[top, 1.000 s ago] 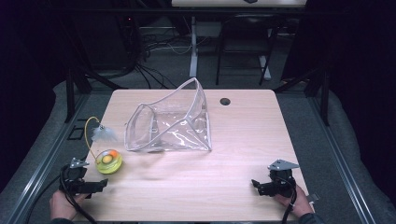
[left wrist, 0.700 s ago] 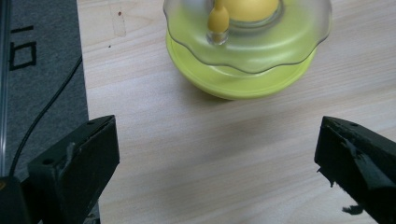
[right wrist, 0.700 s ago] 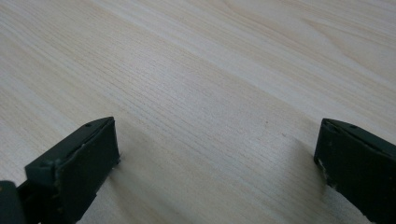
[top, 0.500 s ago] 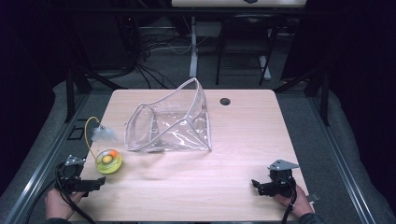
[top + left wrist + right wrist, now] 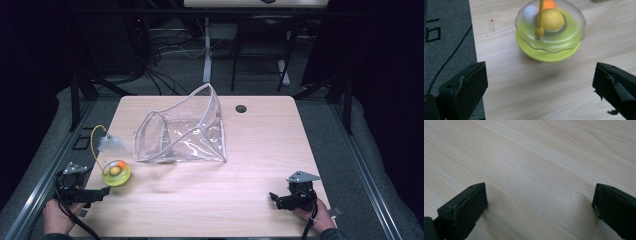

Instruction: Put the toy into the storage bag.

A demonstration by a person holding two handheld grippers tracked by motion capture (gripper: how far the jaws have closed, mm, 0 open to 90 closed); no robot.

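The toy (image 5: 116, 172), a round yellow-green dish with a clear wavy lid and small balls inside, sits flat near the table's (image 5: 260, 165) left front edge. Its yellow wire rises upright from the lid and arches toward the far side, ending in a white feather (image 5: 111, 143). The left gripper (image 5: 102, 192) lies just in front of the toy, jaws wide apart, holding nothing. The right gripper (image 5: 272, 197) rests at the right front, jaws likewise wide and empty. A clear plastic bag (image 5: 182, 132) lies mid-table, mouth facing left.
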